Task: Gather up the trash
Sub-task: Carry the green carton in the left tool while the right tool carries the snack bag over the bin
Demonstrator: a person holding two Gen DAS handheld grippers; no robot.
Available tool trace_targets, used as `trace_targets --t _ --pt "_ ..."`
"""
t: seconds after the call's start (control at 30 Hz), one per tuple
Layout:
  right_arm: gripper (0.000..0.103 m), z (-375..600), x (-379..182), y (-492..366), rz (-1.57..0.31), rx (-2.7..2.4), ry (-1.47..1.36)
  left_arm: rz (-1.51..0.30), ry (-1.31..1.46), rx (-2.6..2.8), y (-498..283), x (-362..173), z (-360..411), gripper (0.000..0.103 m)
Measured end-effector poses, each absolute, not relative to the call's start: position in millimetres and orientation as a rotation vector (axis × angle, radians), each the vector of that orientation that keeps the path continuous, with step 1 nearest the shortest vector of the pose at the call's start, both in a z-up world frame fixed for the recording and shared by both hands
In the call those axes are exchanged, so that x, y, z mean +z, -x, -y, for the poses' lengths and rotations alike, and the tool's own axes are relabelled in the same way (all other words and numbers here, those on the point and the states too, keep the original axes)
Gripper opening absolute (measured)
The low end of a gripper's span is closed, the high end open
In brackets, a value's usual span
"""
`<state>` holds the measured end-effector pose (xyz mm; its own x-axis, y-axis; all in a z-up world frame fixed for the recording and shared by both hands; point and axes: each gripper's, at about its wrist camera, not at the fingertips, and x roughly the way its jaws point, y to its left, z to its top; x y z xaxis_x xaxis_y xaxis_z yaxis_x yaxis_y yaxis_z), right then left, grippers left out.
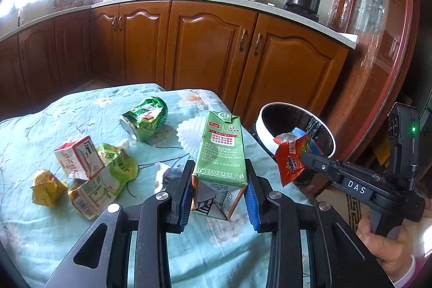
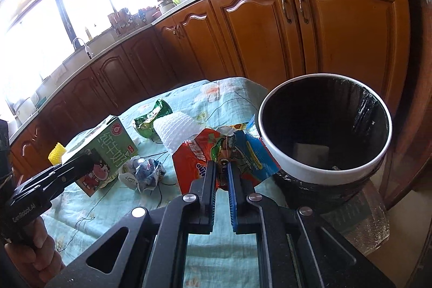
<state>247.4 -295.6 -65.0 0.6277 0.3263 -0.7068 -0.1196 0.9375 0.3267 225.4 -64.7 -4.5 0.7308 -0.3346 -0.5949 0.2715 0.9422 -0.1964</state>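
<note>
Two grippers are each clamped on a piece of trash. Nearest in the left wrist view, the left gripper [image 1: 219,193] grasps a green milk carton [image 1: 220,150] at 6 o'clock, its label reading "4008-618-618". At 3 o'clock the right gripper [image 1: 303,157], its arm marked "DAS", pinches an orange snack wrapper [image 1: 290,161] held against the near rim of the white-rimmed, black-lined trash bin [image 1: 266,130]. The bin stands just off the right edge of the surface [image 1: 40,220], which wears a pale blue floral cloth.

Loose trash on the cloth, at 9 to 10 o'clock: one yellow wrapper [image 1: 47,186], one red-and-white carton [image 1: 78,159], one green-yellow pouch [image 1: 106,180], one crushed green can [image 1: 144,119], one white foam net [image 1: 193,135], one crumpled paper [image 1: 167,174]. Open cloth lies at 8 o'clock. Wooden cabinets [image 1: 210,45] run beyond, at 12 o'clock.
</note>
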Motion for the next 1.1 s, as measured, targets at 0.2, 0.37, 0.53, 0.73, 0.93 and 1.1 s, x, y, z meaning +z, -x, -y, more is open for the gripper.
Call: trace_targets --t 0.2,0.37,0.53,0.73,0.93,1.1 --pt "0.008 320 -64 -243 -0.854 0.211 -0.269 -0.687 0.069 -0.397 -237 -8 96 0.032" --pt "0.008 343 -62 -243 -0.848 0.171 -0.281 -0.707 0.047 -0.432 -254 -12 118 0.032" --pt "0.008 360 -61 -243 -0.843 0.141 -0.289 -0.717 0.023 -0.45 -268 -16 139 0.032" --pt "0.008 376 -61 -247 -0.842 0.119 -0.297 -0.723 0.005 -0.463 -281 -20 159 0.032" --pt "0.008 387 -61 -252 -0.836 0.104 -0.3 -0.725 -0.01 -0.47 -291 -23 173 0.032" --pt "0.008 395 -61 -257 -0.839 0.093 -0.295 -0.726 -0.012 -0.473 -301 -25 183 0.032"
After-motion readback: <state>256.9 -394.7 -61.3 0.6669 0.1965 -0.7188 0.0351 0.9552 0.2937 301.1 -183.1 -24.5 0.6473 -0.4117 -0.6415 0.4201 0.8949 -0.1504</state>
